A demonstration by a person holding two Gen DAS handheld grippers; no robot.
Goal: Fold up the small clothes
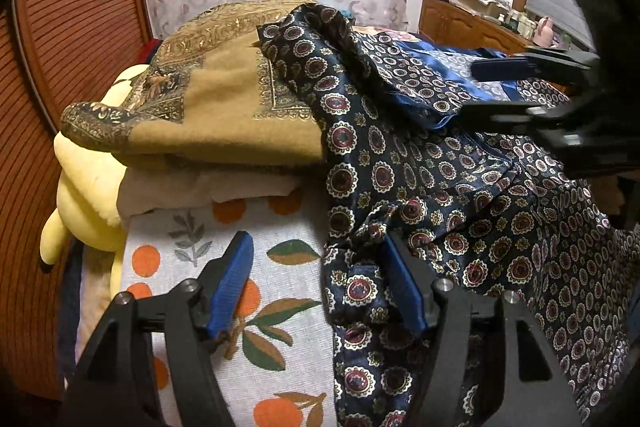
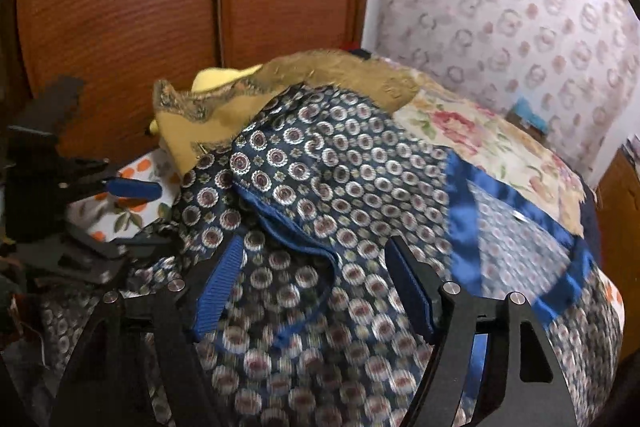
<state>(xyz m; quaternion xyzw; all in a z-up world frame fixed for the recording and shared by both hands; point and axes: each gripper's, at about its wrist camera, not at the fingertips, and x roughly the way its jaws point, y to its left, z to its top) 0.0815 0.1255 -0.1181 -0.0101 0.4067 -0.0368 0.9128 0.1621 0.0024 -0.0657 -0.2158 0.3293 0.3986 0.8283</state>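
lying under both spread tongs (image 1: 316,251), patterned garment (image 1: 420,163)

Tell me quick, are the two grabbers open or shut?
Left gripper: open, fingers spread over the navy patterned scarf, holding nothing.
Right gripper: open, fingers above the same scarf, holding nothing.

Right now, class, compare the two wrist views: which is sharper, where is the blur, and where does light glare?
Left wrist view: sharp, the navy patterned garment crisp. Right wrist view: motion-blurred, worst on the fabric nearest the right gripper, with glare on the blue satin band. Both views: fisheye bending, dark corners.
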